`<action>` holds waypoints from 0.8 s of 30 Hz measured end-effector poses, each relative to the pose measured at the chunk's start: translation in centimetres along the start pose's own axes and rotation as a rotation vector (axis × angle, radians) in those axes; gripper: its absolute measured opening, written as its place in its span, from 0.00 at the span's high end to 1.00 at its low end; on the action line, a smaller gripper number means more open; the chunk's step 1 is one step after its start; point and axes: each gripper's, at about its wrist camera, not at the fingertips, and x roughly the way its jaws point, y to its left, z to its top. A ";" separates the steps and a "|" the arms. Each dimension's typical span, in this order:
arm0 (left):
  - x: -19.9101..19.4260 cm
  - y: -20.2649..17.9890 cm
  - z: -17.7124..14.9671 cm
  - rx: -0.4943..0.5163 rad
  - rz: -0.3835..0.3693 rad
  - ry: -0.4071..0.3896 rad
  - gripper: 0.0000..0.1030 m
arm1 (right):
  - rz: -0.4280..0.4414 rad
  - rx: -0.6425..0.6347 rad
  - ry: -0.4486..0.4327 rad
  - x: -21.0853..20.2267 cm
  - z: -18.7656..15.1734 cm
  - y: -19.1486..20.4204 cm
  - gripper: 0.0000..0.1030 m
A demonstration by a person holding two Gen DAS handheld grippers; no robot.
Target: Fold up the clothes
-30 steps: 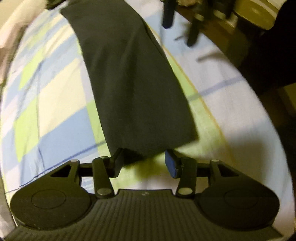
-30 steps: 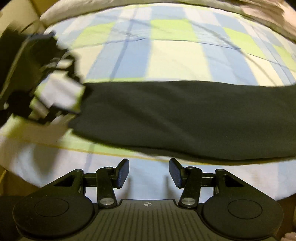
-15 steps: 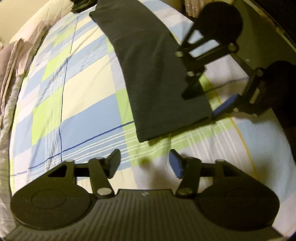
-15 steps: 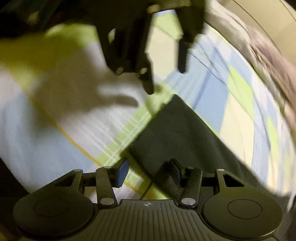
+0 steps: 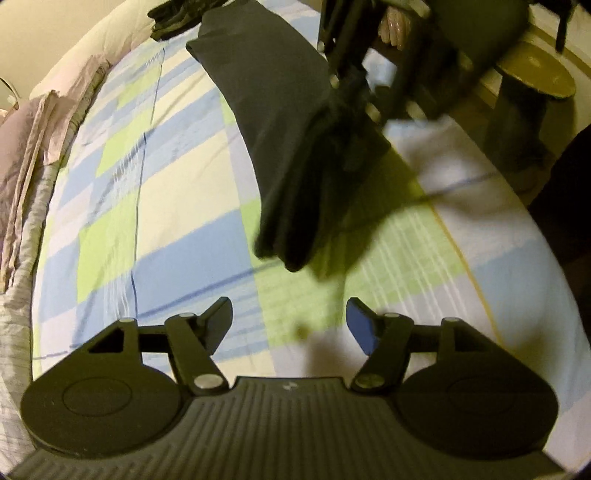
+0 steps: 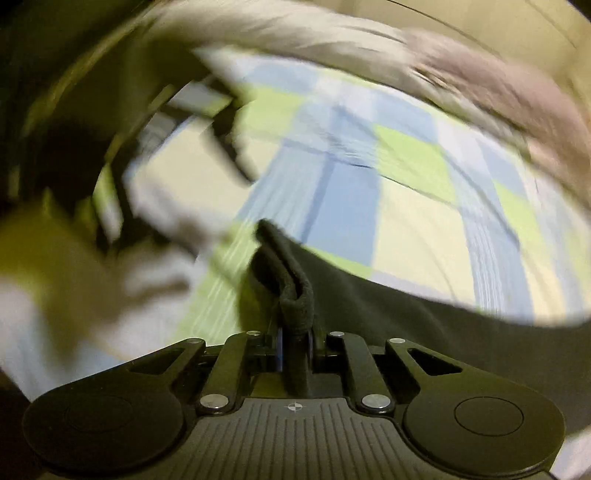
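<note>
Right gripper has just closed, jaws now clamped on the near end of the garment; a bunched fold of dark cloth sticks up between the pads in the right wrist view. Half a second ago those jaws were apart at that corner, with one pad over the cloth. Grasp made.

Garment is a long dark strip lying across the sheet, the checked blue, green and cream one. The far end lies flat toward the sheet's top edge, near a dark pile. The near end is now lifted off the sheet, hanging in loose folds with a shadow under it; before, it lay flat with a square corner. In the left wrist view the right gripper is the blurred dark frame above the raised cloth.

Left gripper has jaws apart and nothing between them. It sits over bare sheet, short of the garment's hanging end. A second ago its pads were at the garment's end edge; now it has opened and backed away.

Reading: left let go, right took over that end. The next fold likely carries the near end toward the far end. Risk is a one-point hold: the cloth is bunching, so the fold may land crooked. The right wrist view is heavily blurred.
</note>
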 end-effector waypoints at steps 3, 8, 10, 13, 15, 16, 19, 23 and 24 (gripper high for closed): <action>-0.2 0.7 1.7 0.002 0.013 -0.020 0.38 | 0.053 0.228 -0.027 -2.3 0.7 -4.2 0.90; 0.7 2.5 6.4 0.000 0.030 -0.049 0.38 | 0.071 0.481 -0.095 -5.8 0.4 -13.2 0.90; 1.4 3.2 8.8 0.001 0.035 -0.062 0.37 | 0.071 0.568 -0.127 -7.6 0.0 -17.5 0.90; 3.3 4.4 13.3 -0.001 0.044 -0.068 0.37 | 0.071 0.655 -0.176 -8.7 -1.2 -24.7 0.90; 4.6 5.2 16.2 -0.013 0.047 -0.070 0.37 | 0.072 0.691 -0.193 -9.0 -2.3 -29.3 0.90; 5.5 5.7 17.7 -0.033 0.041 -0.073 0.37 | 0.070 0.712 -0.193 -8.9 -3.2 -31.5 0.90; 8.5 6.7 22.3 -0.070 0.015 -0.063 0.37 | 0.064 0.806 -0.197 -8.0 -6.0 -38.2 0.90; 12.6 7.5 28.0 -0.085 -0.035 -0.058 0.37 | 0.114 0.947 -0.157 -5.9 -9.9 -45.5 0.90; 13.6 7.8 29.3 -0.087 -0.051 -0.056 0.37 | 0.136 0.967 -0.137 -5.1 -10.7 -46.7 0.90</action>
